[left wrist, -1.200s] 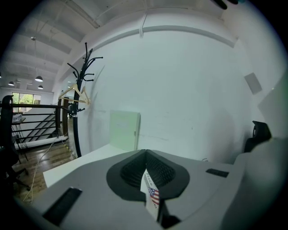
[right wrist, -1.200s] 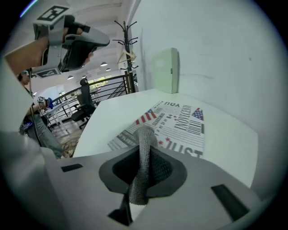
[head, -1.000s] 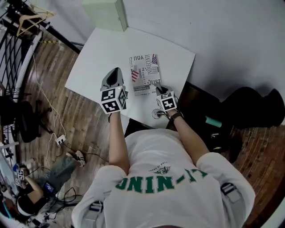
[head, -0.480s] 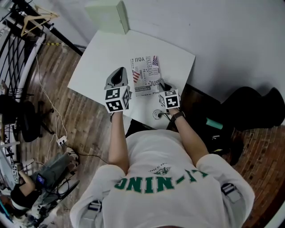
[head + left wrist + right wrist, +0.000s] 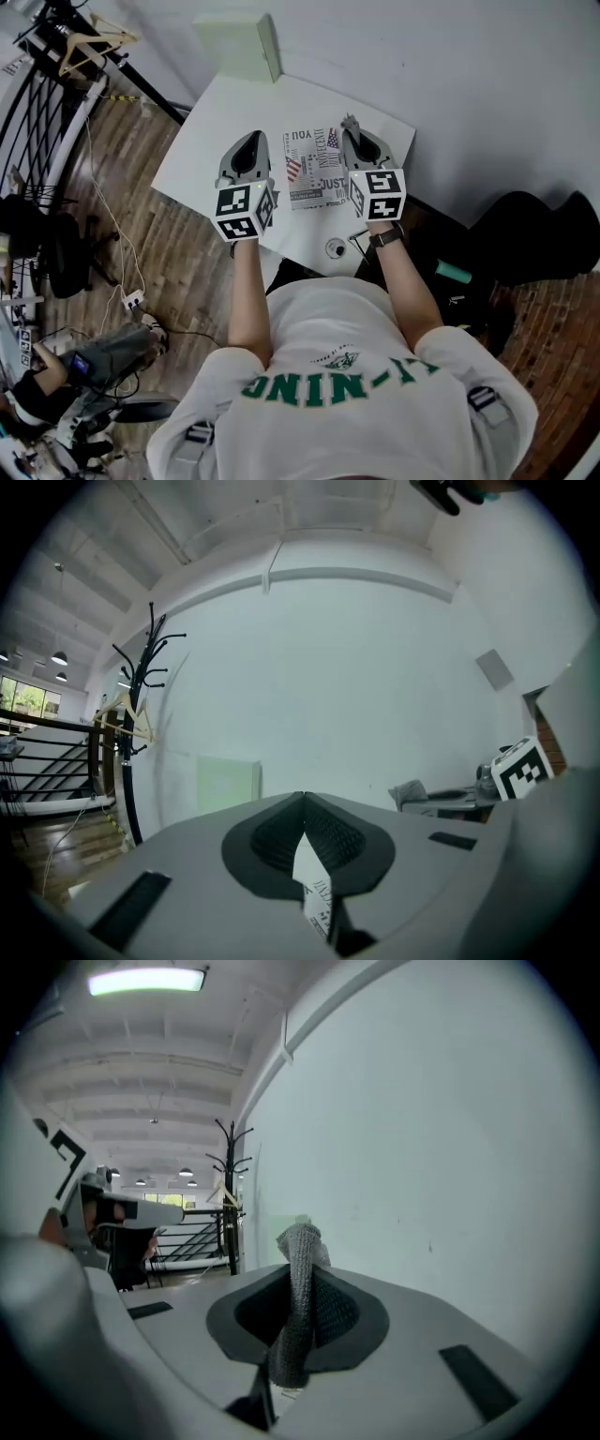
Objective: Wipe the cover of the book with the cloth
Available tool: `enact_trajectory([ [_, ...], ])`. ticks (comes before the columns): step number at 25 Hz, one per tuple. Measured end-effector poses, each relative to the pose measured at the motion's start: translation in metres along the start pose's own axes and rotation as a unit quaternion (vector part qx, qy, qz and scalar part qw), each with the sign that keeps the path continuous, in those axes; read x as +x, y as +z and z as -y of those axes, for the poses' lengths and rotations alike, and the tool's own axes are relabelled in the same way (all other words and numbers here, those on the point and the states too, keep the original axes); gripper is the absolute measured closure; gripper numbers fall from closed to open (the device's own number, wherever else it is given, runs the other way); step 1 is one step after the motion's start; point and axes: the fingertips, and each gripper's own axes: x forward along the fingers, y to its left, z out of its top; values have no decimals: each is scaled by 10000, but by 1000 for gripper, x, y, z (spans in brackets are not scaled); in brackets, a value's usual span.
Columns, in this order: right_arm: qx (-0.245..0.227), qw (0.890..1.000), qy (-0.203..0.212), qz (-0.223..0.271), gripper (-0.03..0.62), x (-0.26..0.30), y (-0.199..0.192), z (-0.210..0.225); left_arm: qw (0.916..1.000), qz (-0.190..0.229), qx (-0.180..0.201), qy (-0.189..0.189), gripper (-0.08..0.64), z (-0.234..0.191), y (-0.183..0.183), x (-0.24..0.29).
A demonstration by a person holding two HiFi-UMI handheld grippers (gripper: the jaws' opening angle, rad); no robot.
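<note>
**Spotter:** Your left gripper [image 5: 302, 801] is clenched on a printed edge of the book [image 5: 314, 171]. The pad tips meet above the sheet. You hold it over the white table [image 5: 211, 127], at the book's left side.

**Checker:** Your right gripper [image 5: 355, 139] is clamped on the cloth [image 5: 296, 1307], a grey knit strip that pokes up past the jaw tips and hangs below them. It sits at the book's right edge, just beside the cover.

**Spotter:** From your head view I can't tell whether the book lies flat on the table or hangs from your left grip.

**Checker:** That's your biggest risk, I'd say. You pinch only a thin edge, so a firm wipe could drag it out of the jaws or crease it, and the book could slide toward your side of the table.

**Spotter:** There's a smaller risk too. The cloth is held as a narrow bunch, so if you press with the tips, hard jaw may scrape the cover instead of fabric. Lead with the loose end.

**Checker:** As for containers, you have only the pale green box [image 5: 234, 42] at the table's far corner, well apart from the book. No view shows its inside, so you can't know what it holds
</note>
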Motion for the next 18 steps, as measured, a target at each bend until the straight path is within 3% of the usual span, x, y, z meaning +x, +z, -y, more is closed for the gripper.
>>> enact_trajectory([
  [8,-249,9970,-144,717,548,-24,73,-8,9985,528,127,-16,552,7,46,-12],
  [18,-199,9957,-176,888,549,-30,76,-4,9988,445,199,63,552,10,41,-8],
])
